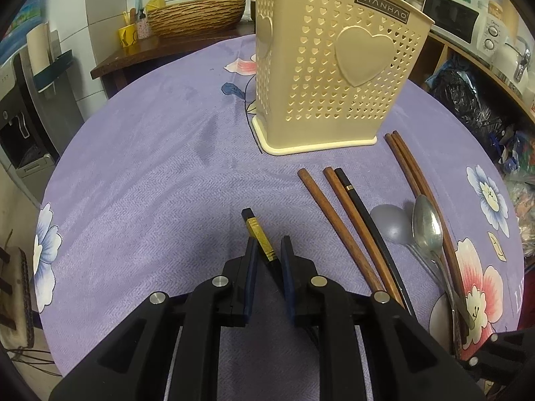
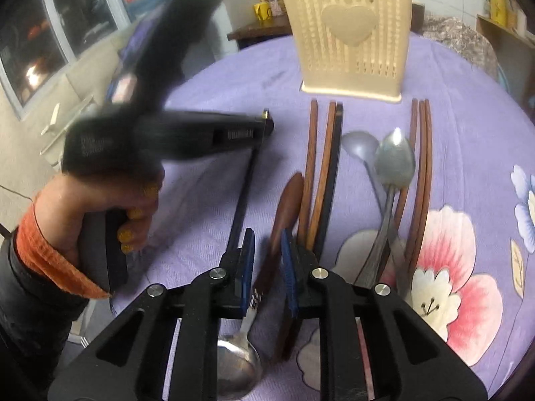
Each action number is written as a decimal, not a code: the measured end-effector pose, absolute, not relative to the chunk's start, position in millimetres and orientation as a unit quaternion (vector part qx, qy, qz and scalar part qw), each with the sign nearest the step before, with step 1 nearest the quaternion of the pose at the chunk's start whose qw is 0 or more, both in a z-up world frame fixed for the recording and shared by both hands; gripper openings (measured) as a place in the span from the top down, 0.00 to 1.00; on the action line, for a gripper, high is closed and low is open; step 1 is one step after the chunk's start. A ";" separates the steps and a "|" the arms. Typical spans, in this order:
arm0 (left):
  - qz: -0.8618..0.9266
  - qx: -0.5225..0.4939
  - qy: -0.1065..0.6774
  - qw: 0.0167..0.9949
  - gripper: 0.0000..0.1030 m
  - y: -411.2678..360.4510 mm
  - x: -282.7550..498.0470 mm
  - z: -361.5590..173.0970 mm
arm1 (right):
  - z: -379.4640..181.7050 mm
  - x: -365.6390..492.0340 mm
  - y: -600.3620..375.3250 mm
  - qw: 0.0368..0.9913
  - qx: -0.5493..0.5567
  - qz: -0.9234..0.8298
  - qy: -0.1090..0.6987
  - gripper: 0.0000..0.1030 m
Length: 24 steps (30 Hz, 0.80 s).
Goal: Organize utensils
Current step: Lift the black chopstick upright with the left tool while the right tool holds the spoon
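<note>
A cream perforated utensil holder (image 1: 331,67) with heart shapes stands upright on the purple flowered tablecloth (image 1: 150,173); it also shows in the right wrist view (image 2: 349,33). My left gripper (image 1: 268,250) is shut on a black chopstick with a gold band (image 1: 259,235), seen from the side in the right wrist view (image 2: 247,180). Brown and black chopsticks (image 1: 344,220) and two metal spoons (image 1: 428,227) lie right of it. My right gripper (image 2: 267,244) has its jaws apart around the brown wooden handle of a spoon (image 2: 284,210), not clamped on it.
A wicker basket (image 1: 197,15), yellow cup and bottles sit on a dark side table behind. Shelves with a microwave (image 1: 451,15) and bags stand at right. The person's hand (image 2: 110,214) holds the left gripper. More brown chopsticks (image 2: 423,167) lie at right.
</note>
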<state>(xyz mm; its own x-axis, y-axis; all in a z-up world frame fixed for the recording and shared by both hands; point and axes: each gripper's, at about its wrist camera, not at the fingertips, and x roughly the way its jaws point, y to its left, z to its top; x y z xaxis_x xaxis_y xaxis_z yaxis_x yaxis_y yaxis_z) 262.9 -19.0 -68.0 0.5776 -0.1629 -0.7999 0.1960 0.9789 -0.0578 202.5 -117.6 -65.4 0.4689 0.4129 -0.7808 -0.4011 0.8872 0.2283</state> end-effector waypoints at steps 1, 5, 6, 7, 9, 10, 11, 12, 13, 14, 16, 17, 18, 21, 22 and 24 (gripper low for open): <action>-0.101 0.018 0.448 0.888 0.84 -18.9 262.6 -68.0 | -68.7 202.8 -117.8 0.854 0.008 0.237 0.463 0.83; -0.104 0.017 0.447 0.888 0.84 -17.4 262.3 -68.8 | -74.0 212.3 -112.7 0.860 0.001 0.227 0.457 0.83; -0.104 0.016 0.449 0.887 0.84 -16.6 262.2 -68.9 | -73.9 215.5 -111.2 0.861 0.000 0.226 0.455 0.83; -0.104 0.015 0.449 0.887 0.84 -15.8 262.3 -68.8 | -73.7 220.1 -110.1 0.862 -0.001 0.224 0.454 0.83; -0.104 0.015 0.451 0.887 0.84 -14.9 262.3 -68.8 | -73.3 231.0 -108.8 0.862 -0.001 0.221 0.456 0.83; -0.103 0.016 0.451 0.886 0.83 -14.7 262.0 -68.7 | -72.4 235.6 -108.0 0.863 -0.005 0.220 0.456 0.83; -0.102 0.015 0.451 0.886 0.83 -14.6 261.7 -68.5 | -71.0 237.2 -106.7 0.863 -0.010 0.220 0.456 0.83; -0.101 0.015 0.452 0.886 0.83 -14.5 261.3 -68.4 | -69.7 239.9 -104.9 0.862 -0.018 0.220 0.457 0.83; -0.101 0.014 0.452 0.886 0.83 -14.4 260.8 -68.4 | -69.2 242.4 -103.1 0.861 -0.025 0.220 0.458 0.83; -0.100 0.014 0.452 0.886 0.82 -14.4 260.1 -68.3 | -69.6 246.5 -102.2 0.860 -0.029 0.220 0.459 0.83; -0.100 0.012 0.454 0.885 0.82 -14.8 258.8 -68.2 | -68.9 255.8 -99.3 0.858 -0.026 0.221 0.464 0.83; -0.098 0.014 0.456 0.884 0.82 -16.1 258.6 -68.1 | -67.9 261.3 -96.9 0.856 -0.023 0.219 0.468 0.82; -0.095 0.018 0.457 0.884 0.81 -17.7 258.4 -67.9 | -67.2 264.0 -95.0 0.856 -0.026 0.217 0.469 0.82; -0.099 0.018 0.465 0.880 0.70 -21.6 256.8 -67.4 | -69.1 266.8 -89.0 0.863 -0.040 0.206 0.460 0.82; -0.100 0.020 0.467 0.878 0.67 -23.3 256.0 -67.6 | -70.2 266.6 -88.5 0.865 -0.043 0.203 0.456 0.82; -0.092 0.040 0.469 0.878 0.66 -30.7 255.8 -68.1 | -70.8 267.1 -89.8 0.867 -0.035 0.205 0.453 0.82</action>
<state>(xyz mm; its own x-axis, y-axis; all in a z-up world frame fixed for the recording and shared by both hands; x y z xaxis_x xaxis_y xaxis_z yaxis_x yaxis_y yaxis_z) 255.8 -30.7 -68.1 0.5439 -0.1232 -0.8301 0.1982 0.9800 -0.0156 267.1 -89.8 -70.8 0.5064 0.3232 -0.7995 -0.3873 0.9136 0.1240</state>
